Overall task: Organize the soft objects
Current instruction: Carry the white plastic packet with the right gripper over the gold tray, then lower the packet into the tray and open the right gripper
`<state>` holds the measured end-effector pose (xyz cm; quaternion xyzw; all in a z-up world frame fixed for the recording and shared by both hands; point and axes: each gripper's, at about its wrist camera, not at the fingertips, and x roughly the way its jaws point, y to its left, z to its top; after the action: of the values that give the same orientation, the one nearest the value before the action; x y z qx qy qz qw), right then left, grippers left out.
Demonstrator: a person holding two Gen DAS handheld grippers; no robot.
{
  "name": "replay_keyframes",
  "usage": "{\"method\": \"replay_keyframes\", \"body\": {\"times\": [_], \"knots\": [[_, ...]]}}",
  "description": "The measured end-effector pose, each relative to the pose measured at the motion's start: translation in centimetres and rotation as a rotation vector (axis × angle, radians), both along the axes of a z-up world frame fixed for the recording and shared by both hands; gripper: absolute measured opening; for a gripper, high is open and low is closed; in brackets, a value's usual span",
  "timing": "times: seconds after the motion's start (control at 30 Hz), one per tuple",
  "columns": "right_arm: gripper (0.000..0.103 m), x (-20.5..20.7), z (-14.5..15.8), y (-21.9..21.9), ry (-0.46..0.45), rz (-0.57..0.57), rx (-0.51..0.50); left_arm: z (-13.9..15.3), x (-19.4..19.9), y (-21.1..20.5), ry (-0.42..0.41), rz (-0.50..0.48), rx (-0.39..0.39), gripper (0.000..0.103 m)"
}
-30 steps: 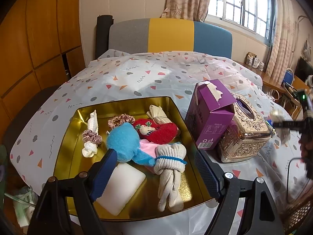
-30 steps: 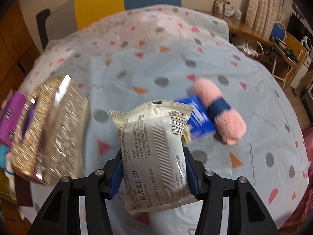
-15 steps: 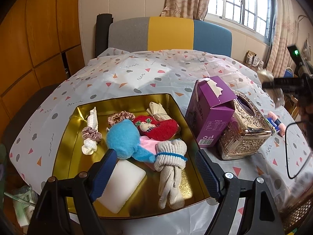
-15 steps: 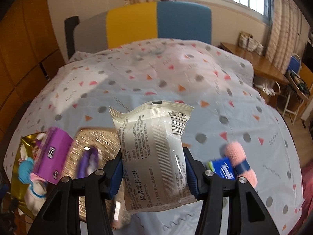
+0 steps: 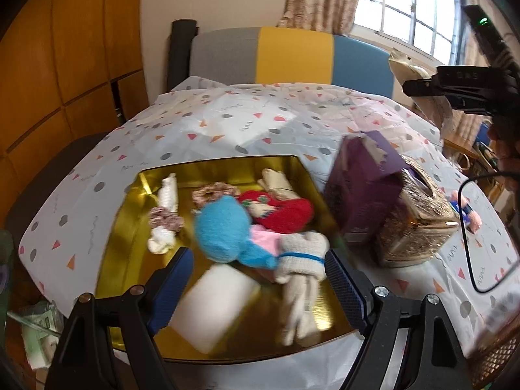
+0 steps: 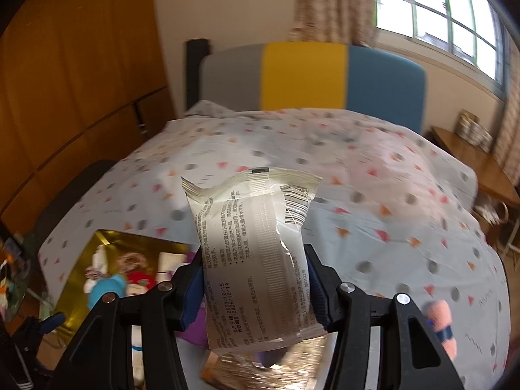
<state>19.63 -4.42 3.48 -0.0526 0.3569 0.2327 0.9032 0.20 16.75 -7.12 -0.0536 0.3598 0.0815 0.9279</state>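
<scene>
My right gripper (image 6: 255, 286) is shut on a white plastic-wrapped soft packet (image 6: 256, 253), held upright in the air above the bed. In the left wrist view that gripper (image 5: 432, 92) shows at the upper right with the packet (image 5: 411, 71). My left gripper (image 5: 258, 289) hangs open over the near end of a gold tin tray (image 5: 130, 227), nothing between its fingers. The tray holds a blue plush (image 5: 224, 227), a red plush (image 5: 286, 211), a rolled grey sock pair (image 5: 302, 269), a white pad (image 5: 214, 302) and scrunchies (image 5: 165, 221). The tray (image 6: 81, 253) appears low left in the right wrist view.
A purple box (image 5: 364, 188) and an ornate gold tissue box (image 5: 419, 224) stand right of the tray. A pink yarn roll (image 6: 442, 325) lies on the patterned sheet at the right. A headboard (image 6: 308, 74), wooden wall panels and a side table (image 6: 474, 162) border the bed.
My right gripper has risen and swung left with the packet, from above the pink roll and blue pack to above the gold box. The left gripper has stayed over the tray.
</scene>
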Motion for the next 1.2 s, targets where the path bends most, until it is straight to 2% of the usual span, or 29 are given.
{"method": "replay_keyframes", "body": {"times": [0.17,0.27,0.47,0.57,0.7,0.77,0.9,1.03,1.2], "knots": [[0.055,-2.8,0.1,5.8,0.008,0.144,0.005,-0.2,-1.0,4.3,-0.001,0.119,-0.013,0.083],[0.055,-4.9,-1.1,9.4,0.044,0.24,0.008,-0.4,-2.0,6.8,-0.002,0.196,-0.012,0.083],[0.055,-8.0,-6.4,16.2,0.163,0.381,-0.027,-0.2,-3.5,10.9,-0.015,0.313,-0.025,0.083],[0.055,-8.8,-9.0,18.9,0.243,0.424,-0.011,-0.2,-3.9,12.0,-0.02,0.34,-0.037,0.084],[0.058,-9.9,-12.1,21.9,0.313,0.473,-0.041,-0.3,-4.1,12.5,-0.023,0.354,-0.041,0.086],[0.058,-9.8,-13.4,22.0,0.345,0.48,-0.041,-0.3,-4.0,12.5,-0.025,0.354,-0.044,0.086],[0.066,-10.0,-13.9,21.7,0.369,0.493,-0.02,-0.2,-3.9,12.2,-0.026,0.343,-0.046,0.087],[0.07,-9.9,-13.2,20.2,0.376,0.478,0.025,0.0,-3.7,11.5,-0.031,0.326,-0.042,0.087],[0.071,-9.8,-11.9,18.1,0.35,0.446,0.039,0.6,-3.4,10.1,-0.041,0.289,-0.035,0.087]]}}
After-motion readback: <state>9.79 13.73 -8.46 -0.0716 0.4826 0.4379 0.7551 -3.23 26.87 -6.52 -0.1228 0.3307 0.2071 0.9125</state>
